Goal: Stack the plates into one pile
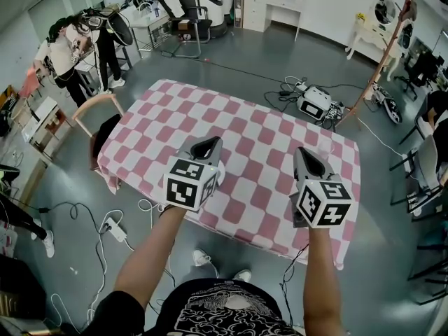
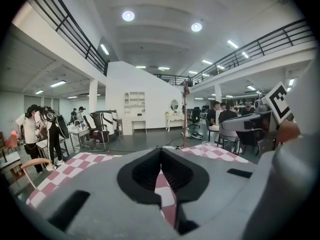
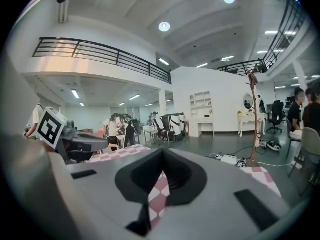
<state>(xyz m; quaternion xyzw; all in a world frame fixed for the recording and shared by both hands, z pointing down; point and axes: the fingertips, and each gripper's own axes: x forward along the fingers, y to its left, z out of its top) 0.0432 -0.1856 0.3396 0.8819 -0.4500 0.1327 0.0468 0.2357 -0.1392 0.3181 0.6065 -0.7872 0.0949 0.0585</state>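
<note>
Over one checked tablecloth (image 1: pixel 259 131), left gripper (image 1: pixel 210 143) and right gripper (image 1: pixel 304 156), two in all, have jaws closed, empty.

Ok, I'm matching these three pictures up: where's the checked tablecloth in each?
Head view: tablecloth fills the centre.
Left gripper view: low left, past the jaws.
Right gripper view: low left, a corner low right.
Shared landmark: coat stand, upper right in the head view, centre in the left gripper view, right in the right gripper view.
</note>
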